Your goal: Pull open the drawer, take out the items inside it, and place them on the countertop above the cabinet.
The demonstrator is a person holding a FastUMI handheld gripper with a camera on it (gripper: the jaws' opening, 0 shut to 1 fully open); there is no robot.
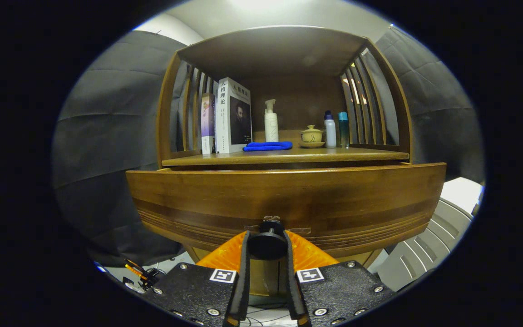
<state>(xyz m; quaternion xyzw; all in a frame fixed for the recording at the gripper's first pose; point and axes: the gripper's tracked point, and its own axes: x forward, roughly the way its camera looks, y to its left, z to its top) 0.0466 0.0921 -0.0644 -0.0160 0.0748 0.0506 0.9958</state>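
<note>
**Knob clamped, drawer front drawn out**

Your gripper (267,243) sits at lower centre, both fingers pressed on the round black drawer knob (267,245). The curved brown wooden drawer front (284,200) stands proud of the countertop (284,156) at mid-frame. Pull off-axis and, in my judgement, the knob may slip free or the drawer may bind.

— What do you count on the countertop (284,157)?
— You've got two books (225,117), three bottles (271,121), one lidded cup (311,135) on its saucer, and one blue cloth (268,146).
— And below?
— One drawer (284,200), one knob (268,243) gripped between your gripper's (267,245) two fingers.
</note>
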